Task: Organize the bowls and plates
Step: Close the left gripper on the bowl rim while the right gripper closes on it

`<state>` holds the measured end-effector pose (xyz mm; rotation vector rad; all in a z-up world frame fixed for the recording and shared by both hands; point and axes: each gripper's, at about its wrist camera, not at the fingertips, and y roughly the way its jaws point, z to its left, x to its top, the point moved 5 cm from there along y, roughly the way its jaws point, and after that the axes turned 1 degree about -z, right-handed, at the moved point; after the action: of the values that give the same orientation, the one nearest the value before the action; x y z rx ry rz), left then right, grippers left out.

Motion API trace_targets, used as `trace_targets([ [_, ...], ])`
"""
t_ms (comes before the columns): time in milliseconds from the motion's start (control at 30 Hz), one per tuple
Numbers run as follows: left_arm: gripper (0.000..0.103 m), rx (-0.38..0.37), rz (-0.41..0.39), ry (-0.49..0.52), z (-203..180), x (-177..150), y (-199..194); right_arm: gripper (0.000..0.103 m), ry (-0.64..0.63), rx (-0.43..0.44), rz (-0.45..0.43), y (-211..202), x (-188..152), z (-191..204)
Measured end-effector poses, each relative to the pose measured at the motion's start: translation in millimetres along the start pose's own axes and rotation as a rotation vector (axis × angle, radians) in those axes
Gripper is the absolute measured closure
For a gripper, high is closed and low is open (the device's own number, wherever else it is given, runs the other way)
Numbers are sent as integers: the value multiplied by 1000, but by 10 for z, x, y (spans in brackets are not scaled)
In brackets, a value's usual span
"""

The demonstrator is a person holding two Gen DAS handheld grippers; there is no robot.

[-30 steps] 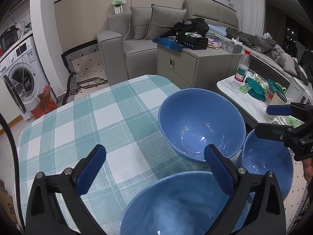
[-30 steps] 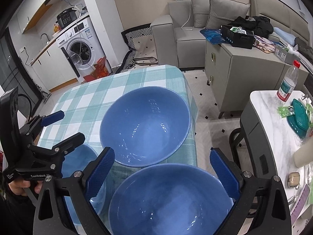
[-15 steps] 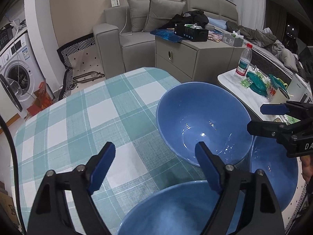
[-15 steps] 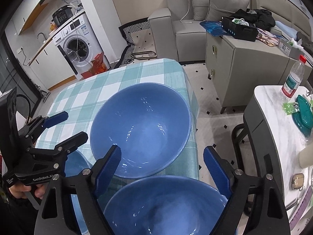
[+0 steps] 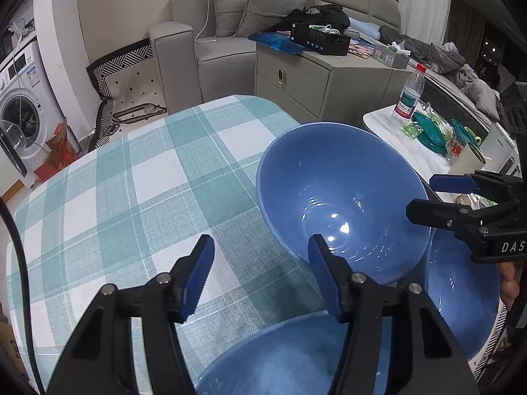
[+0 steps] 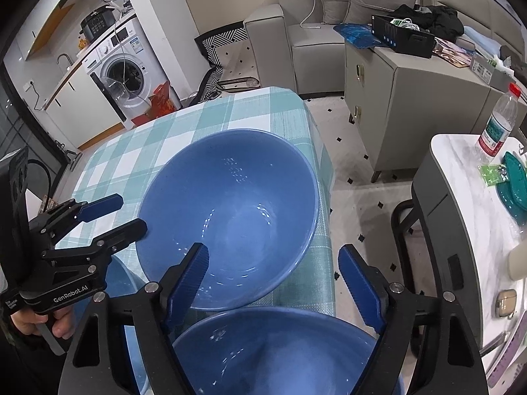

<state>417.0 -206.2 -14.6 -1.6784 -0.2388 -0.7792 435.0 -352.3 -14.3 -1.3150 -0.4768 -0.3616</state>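
Observation:
Three blue bowls sit on a table with a teal checked cloth [image 5: 131,197]. The far bowl [image 5: 339,197] is the largest in both views and also shows in the right wrist view [image 6: 230,217]. My left gripper [image 5: 262,275] is open and empty, its right finger at the far bowl's near left rim, above a near bowl [image 5: 280,358]. My right gripper [image 6: 278,284] is open and empty, straddling the far bowl's near rim above another bowl [image 6: 273,352]. That bowl shows at the right in the left wrist view [image 5: 461,296]. Each gripper appears in the other's view.
The table's right edge [image 6: 326,197] drops to the floor. A grey cabinet [image 6: 395,98] and sofa [image 5: 214,33] stand beyond. A white side table [image 6: 477,197] holds a water bottle [image 6: 497,121] and teal lids. A washing machine [image 6: 125,69] stands far left.
Both grippers have moved forward toward the far bowl, and their jaws have narrowed somewhat. The near bowls have slid lower in each view.

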Motion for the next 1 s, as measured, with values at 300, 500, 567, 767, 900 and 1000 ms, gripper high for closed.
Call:
trace_targets([
  [300,67,-36,18,-23,-24,31,81,24,1,-1,9,49,-3,-30],
  [500,80,-55,22,-26,-60,44,100,29,-2,2,13,65,4,-30],
  [567,83,-58,24,-25,-67,49,108,31,-4,3,15,72,7,-28],
  [767,85,-57,23,-28,-73,59,119,36,-9,8,17,77,11,-15],
  [900,85,-57,23,-29,-69,61,121,43,-19,10,20,79,0,-1],
  [1000,85,-57,23,-28,-68,61,120,46,-26,13,22,84,-9,23],
])
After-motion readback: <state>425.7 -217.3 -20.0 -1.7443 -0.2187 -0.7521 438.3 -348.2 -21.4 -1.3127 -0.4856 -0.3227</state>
